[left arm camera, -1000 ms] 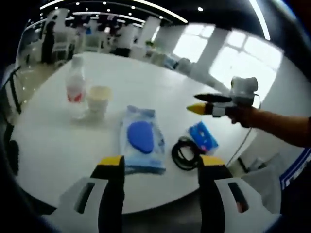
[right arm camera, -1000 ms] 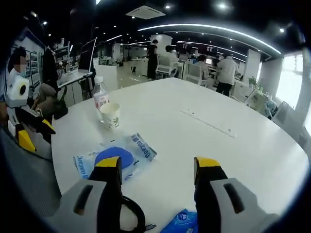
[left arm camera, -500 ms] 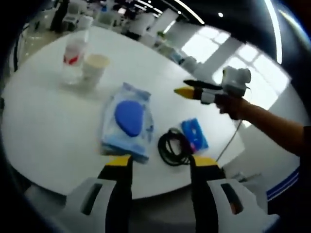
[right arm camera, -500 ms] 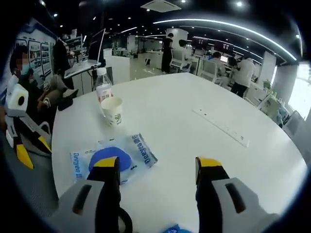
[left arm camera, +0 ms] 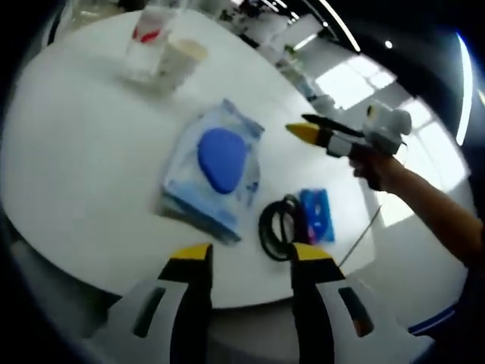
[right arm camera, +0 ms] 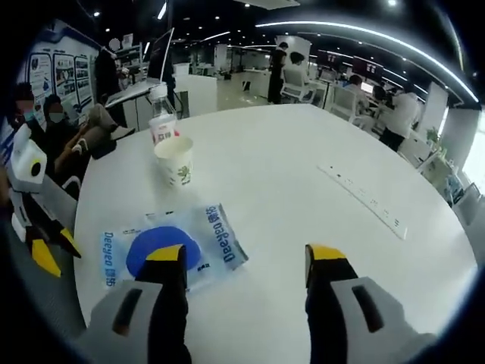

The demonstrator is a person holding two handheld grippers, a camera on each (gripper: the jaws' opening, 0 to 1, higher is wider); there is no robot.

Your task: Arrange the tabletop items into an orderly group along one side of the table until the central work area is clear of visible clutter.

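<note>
Here, both grippers are held above the round white tabletop (left arm camera: pixel 83 174), jaws apart, nothing gripped: left gripper (left arm camera: pixel 246 262) over the near edge, right gripper (right arm camera: pixel 242 265) w/ yellow tips. A blue-and-white soft wipes pack (left arm camera: pixel 216 171) lies near that edge, black coiled cable (left arm camera: pixel 279 227) & small blue packet (left arm camera: pixel 317 214) beside it. A clear plastic bottle (right arm camera: pixel 161 120) & white paper cup (right arm camera: pixel 175 160) are seen together toward the far edge.

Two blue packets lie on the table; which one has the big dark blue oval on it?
The larger packet, the wet-wipes pack lying mid-table. The small blue packet beside the coiled black cable has no such oval.
</note>
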